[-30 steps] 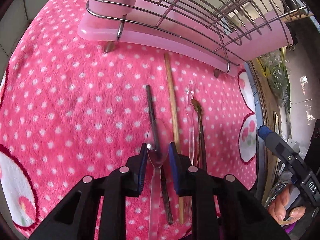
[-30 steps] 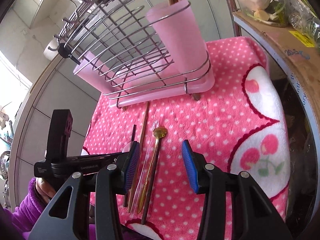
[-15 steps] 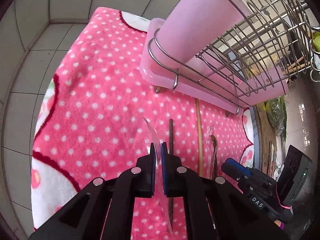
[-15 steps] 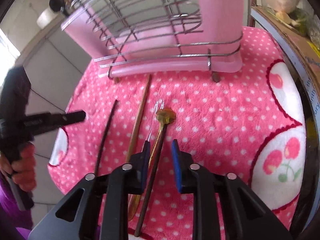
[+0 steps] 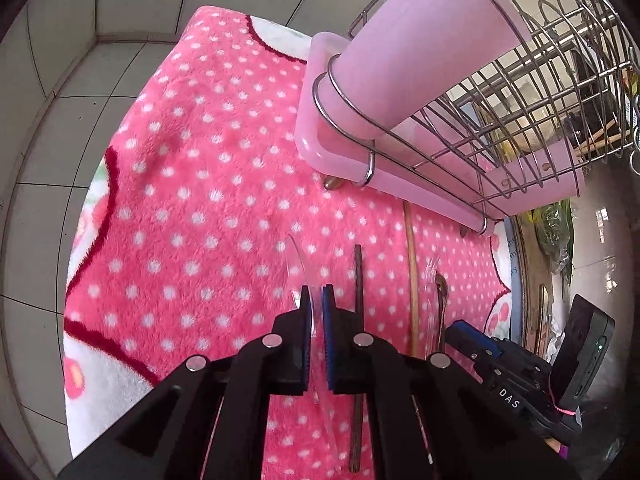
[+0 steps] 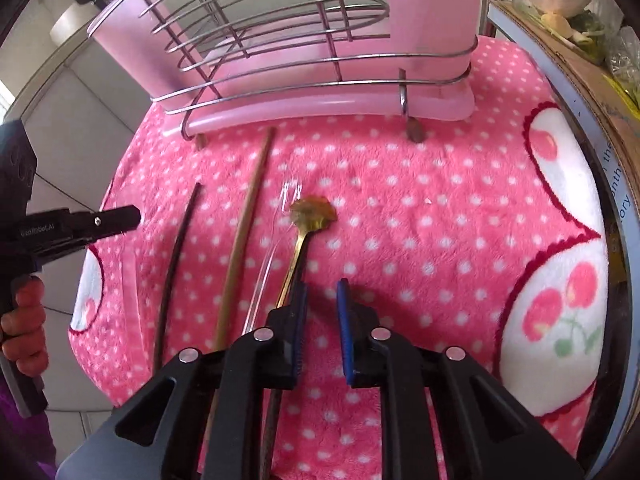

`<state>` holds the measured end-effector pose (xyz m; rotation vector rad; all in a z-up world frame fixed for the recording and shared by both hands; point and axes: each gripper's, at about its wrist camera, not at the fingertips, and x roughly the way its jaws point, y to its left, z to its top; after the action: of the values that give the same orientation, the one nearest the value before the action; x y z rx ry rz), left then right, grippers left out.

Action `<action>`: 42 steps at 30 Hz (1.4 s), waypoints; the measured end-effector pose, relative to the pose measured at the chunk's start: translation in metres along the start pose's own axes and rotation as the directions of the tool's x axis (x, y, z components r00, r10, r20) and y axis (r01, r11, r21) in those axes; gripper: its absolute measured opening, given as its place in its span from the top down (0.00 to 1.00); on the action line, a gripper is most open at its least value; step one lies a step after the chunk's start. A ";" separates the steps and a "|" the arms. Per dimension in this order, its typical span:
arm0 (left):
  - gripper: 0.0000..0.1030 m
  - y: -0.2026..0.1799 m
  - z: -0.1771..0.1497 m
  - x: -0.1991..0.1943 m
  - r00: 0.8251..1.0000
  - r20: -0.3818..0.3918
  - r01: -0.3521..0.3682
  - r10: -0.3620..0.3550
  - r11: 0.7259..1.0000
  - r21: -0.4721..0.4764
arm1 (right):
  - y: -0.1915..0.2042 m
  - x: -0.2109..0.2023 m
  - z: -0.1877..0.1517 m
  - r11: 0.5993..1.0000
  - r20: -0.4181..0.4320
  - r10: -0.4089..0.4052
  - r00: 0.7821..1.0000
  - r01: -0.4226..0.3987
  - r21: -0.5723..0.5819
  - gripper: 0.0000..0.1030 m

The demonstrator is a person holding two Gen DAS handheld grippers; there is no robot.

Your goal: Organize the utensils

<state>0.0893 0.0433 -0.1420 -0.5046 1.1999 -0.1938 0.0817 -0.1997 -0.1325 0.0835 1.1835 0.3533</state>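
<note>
Now that my left gripper (image 5: 316,300) has clenched the clear spoon (image 5: 298,268) and lifted it toward the pink cup (image 5: 420,44), my right gripper (image 6: 321,296), closing by the gold spoon (image 6: 308,216), grasps nothing yet.

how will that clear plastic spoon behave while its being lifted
Probably very light: the spoon is thin clear plastic. Likely a bit flexible, so its handle may bend in the shut left gripper. Its smooth surface looks slippery, and the jaws pinch it edge-on, so it could swivel or slip.
</note>
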 end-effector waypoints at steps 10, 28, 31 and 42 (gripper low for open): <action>0.96 0.002 0.002 -0.002 1.000 0.008 -0.005 0.005 1.000 0.001 | 0.014 0.002 0.014 0.998 0.015 0.053 0.998 -0.053 0.017 0.85; 0.96 0.000 0.005 0.005 1.000 0.005 -0.027 0.027 1.000 0.009 | -0.047 -0.004 0.016 0.986 0.023 0.045 0.999 -0.048 0.161 0.95; 0.96 -0.003 0.006 0.007 0.999 -0.001 -0.034 0.034 0.999 0.012 | -0.054 -0.005 0.017 0.982 0.008 0.075 0.997 -0.075 0.174 0.95; 0.96 -0.007 0.010 0.011 0.998 -0.011 -0.061 0.062 0.998 0.022 | -0.065 -0.009 0.038 0.995 0.017 0.037 0.999 -0.039 0.092 0.61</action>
<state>0.1030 0.0352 -0.1448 -0.4479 1.2221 -0.1571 0.1277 -0.2590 -0.1258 0.1893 1.1843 0.3308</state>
